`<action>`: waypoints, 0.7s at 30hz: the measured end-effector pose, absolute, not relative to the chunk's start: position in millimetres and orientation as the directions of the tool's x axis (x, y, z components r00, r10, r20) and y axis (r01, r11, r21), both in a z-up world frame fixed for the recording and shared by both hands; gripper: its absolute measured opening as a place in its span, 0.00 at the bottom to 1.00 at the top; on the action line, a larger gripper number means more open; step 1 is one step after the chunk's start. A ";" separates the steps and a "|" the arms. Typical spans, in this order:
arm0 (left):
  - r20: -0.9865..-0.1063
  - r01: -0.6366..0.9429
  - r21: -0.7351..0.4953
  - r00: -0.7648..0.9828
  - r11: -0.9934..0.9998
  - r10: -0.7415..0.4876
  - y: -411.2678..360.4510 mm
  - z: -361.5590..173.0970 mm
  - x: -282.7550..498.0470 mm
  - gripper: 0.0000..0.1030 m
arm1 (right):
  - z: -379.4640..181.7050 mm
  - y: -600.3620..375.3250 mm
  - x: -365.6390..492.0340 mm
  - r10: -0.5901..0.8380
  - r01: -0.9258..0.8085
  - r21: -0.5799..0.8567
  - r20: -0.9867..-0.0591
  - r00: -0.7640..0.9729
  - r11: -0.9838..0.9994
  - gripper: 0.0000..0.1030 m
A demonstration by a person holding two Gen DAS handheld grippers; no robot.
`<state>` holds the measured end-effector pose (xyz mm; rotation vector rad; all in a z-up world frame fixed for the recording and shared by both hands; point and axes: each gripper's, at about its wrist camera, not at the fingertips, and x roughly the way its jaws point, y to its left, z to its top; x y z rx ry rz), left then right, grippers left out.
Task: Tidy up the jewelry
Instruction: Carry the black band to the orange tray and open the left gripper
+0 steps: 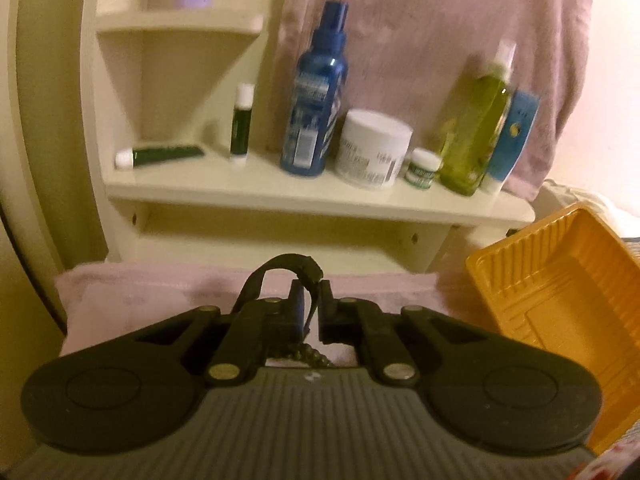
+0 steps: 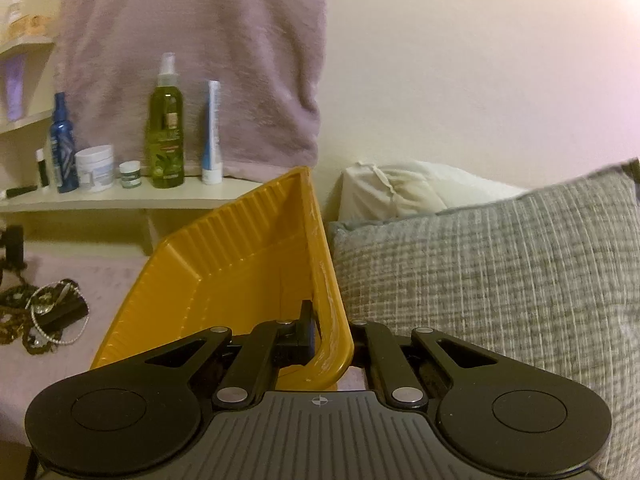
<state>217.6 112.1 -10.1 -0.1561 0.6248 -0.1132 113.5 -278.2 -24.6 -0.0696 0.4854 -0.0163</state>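
In the left wrist view my left gripper (image 1: pixel 314 292) is shut on a black strap (image 1: pixel 276 270), which loops up and to the left from between the pads. A bit of dark beaded chain (image 1: pixel 316 356) shows just under the fingers. The yellow ribbed tray (image 1: pixel 560 292) stands tilted at the right. In the right wrist view my right gripper (image 2: pixel 326 320) is shut on the rim of that tray (image 2: pixel 240 264) and holds it tipped up on the pink cloth. A pile of jewelry (image 2: pixel 44 312), chains and a pearl string, lies on the cloth at the left.
A cream shelf (image 1: pixel 280 194) behind holds a blue bottle (image 1: pixel 314 96), a white jar (image 1: pixel 374 148), a green spray bottle (image 2: pixel 167 128) and small tubes. A pink towel (image 2: pixel 200 60) hangs on the wall. A grey pillow (image 2: pixel 500 272) and a white one (image 2: pixel 400 188) lie at the right.
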 end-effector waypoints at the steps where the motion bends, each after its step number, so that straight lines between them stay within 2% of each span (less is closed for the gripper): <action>1: -0.568 0.067 -0.173 0.808 0.983 -0.155 111.1 -5.7 217.5 0.05 | -24.4 -276.1 112.2 -0.032 -0.007 -0.082 -0.460 0.888 0.997 0.05; 14: -0.525 0.134 -0.182 0.825 0.974 -0.211 90.9 33.3 211.7 0.05 | -23.6 -278.8 112.8 -0.025 -0.009 -0.073 -0.449 0.893 0.997 0.05; 21: -0.509 0.274 -0.224 0.786 0.935 -0.352 41.7 51.9 202.2 0.05 | -23.5 -276.0 112.0 -0.030 -0.001 -0.070 -0.445 0.895 0.998 0.05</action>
